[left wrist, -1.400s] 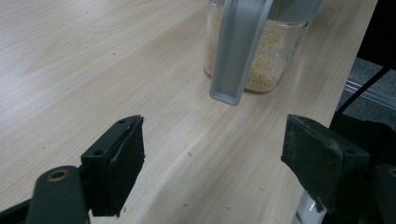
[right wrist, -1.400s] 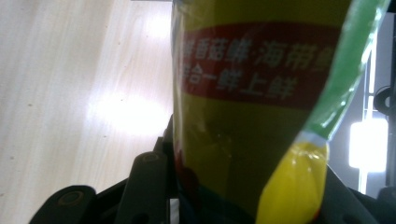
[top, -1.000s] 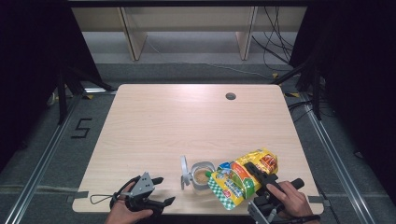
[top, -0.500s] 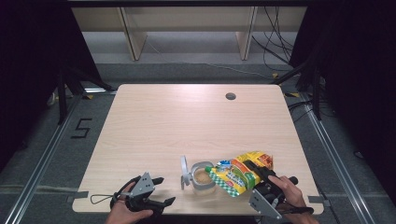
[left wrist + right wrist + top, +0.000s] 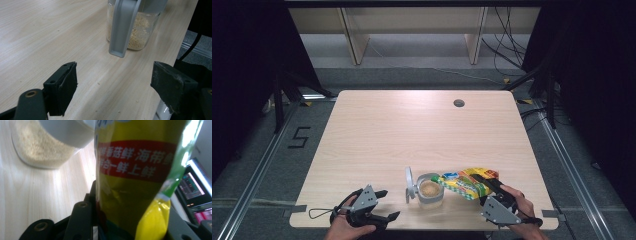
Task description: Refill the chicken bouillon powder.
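Gripping a yellow snack bag (image 5: 467, 181) by its end, the right gripper (image 5: 486, 183) held it tilted over the open jar (image 5: 430, 190) near the table's (image 5: 412, 130) front edge.

The jaws were closed on the bag, pinching its crumpled yellow-and-green foil between them, as the right gripper view (image 5: 130, 185) showed, with the jar of pale crumbs (image 5: 37, 147) just beyond. The bag's far end lay at the jar's rim, and the jar's grey lid (image 5: 409, 184) stood flipped up on its left side. The left gripper (image 5: 384, 205) sat at the table's front left, well apart from the jar, its jaws spread wide with nothing between them; its own view looked at the lid (image 5: 122, 27) and the crumb-filled glass (image 5: 140, 32) ahead.
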